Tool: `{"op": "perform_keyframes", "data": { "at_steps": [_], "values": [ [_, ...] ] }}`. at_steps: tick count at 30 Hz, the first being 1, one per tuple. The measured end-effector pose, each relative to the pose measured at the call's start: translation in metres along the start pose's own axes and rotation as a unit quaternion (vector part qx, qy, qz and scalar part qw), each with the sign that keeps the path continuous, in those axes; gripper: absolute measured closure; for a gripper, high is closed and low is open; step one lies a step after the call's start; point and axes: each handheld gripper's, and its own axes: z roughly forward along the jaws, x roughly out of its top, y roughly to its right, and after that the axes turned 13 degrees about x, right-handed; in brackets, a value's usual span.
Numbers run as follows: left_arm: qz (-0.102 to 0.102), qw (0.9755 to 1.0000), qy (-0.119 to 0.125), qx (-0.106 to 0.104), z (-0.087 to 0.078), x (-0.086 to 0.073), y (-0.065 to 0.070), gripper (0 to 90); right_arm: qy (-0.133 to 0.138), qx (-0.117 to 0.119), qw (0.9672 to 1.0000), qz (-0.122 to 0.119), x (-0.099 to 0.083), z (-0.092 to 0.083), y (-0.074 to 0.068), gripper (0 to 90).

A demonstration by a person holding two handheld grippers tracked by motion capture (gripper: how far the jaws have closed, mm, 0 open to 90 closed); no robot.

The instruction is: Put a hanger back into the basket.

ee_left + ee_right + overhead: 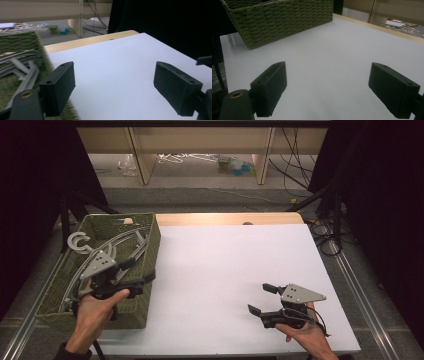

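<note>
Resting at the left edge of the white table [235, 270]: a green woven basket [60, 292], holding grey plastic hangers [120, 247], one hook [77, 242] sticking up over the left rim. Hovering over the near right part of that basket: the left gripper [132, 270], gripped by the left hand [97, 307], jaws spreading wide with nothing between them, pointing right toward the bare table. Seen along those jaws in the left gripper view: the basket's rim [27, 40] and the hangers [22, 62] lying at the left, the white surface [117, 70] stretching beyond, the wooden table edge [82, 41] at the far side.

Sitting low at the near right of the table: the right gripper [262, 299], held by the right hand [302, 332], jaws also standing wide apart and gripping nothing, pointing left. Showing in the right gripper view: the basket's woven wall [284, 20] well apart at the far left, bare white table [332, 57] between it and the jaws.

Lying beyond the table: a floor with cables [295, 165], wooden furniture legs [140, 155] and small scattered items [235, 165].
</note>
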Motion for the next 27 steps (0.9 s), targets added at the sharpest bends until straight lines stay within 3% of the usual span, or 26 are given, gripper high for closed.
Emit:
{"op": "perform_keyframes", "data": {
  "at_steps": [1,2,3,4,5,6,8,9,12,13,15,19,20,25,26,27],
  "values": [
    [0.004,1.0,0.002,-0.001,0.001,-0.002,0.005,17.4,-0.011,-0.001,0.9999,0.011,0.001,-0.002,-0.001,16.0],
    [0.01,0.9999,0.005,-0.005,0.002,-0.004,0.008,17.4,-0.008,-0.004,0.9999,0.006,0.001,-0.001,-0.001,16.0],
    [0.004,0.9999,0.006,-0.01,0.003,-0.006,0.013,17.4,0.002,-0.004,1.0,0.0,0.0,0.0,0.0,16.0],
    [0.019,0.9996,0.012,-0.019,0.005,-0.008,0.014,17.4,0.0,-0.001,1.0,0.001,0.0,-0.001,-0.001,16.0],
    [0.02,0.9994,0.013,-0.025,0.006,-0.01,0.018,17.4,-0.013,-0.007,0.9999,0.003,0.001,-0.003,-0.002,16.0],
    [0.014,0.9995,0.009,-0.028,0.006,-0.012,0.023,17.4,0.006,-0.002,1.0,0.001,0.0,0.0,-0.001,16.0],
    [-0.001,0.9994,0.005,-0.033,0.005,-0.015,0.031,17.4,0.006,0.001,1.0,0.001,0.0,0.0,-0.001,16.0],
    [0.004,0.9991,0.008,-0.04,0.005,-0.016,0.033,17.4,-0.012,-0.007,0.9999,0.0,0.001,-0.003,-0.001,16.0],
    [0.001,0.9989,0.013,-0.045,0.006,-0.021,0.038,17.3,0.005,0.0,1.0,-0.002,0.0,-0.001,-0.001,16.0],
    [-0.002,0.999,0.013,-0.042,0.006,-0.023,0.041,17.3,0.0,-0.002,1.0,0.002,0.0,-0.002,-0.001,16.0],
    [0.007,0.9988,0.015,-0.047,0.008,-0.027,0.043,17.3,-0.002,-0.004,1.0,0.0,0.0,-0.004,0.0,16.0],
    [0.001,0.9985,0.021,-0.051,0.009,-0.033,0.046,17.3,0.001,-0.002,1.0,0.007,0.001,-0.005,-0.002,16.0],
    [0.006,0.9984,0.026,-0.049,0.01,-0.034,0.046,17.3,0.004,-0.004,1.0,-0.004,0.001,-0.005,-0.001,16.0],
    [-0.009,0.9979,0.021,-0.061,0.013,-0.044,0.049,17.1,0.004,-0.001,1.0,0.007,0.002,-0.006,-0.003,16.0],
    [-0.008,0.9983,0.019,-0.054,0.013,-0.046,0.05,17.1,0.011,-0.006,0.9999,0.005,0.002,-0.006,-0.003,16.0],
    [0.006,0.9984,0.024,-0.051,0.013,-0.047,0.051,17.1,0.011,-0.004,0.9999,0.006,0.002,-0.007,-0.003,16.0]
  ]
}}
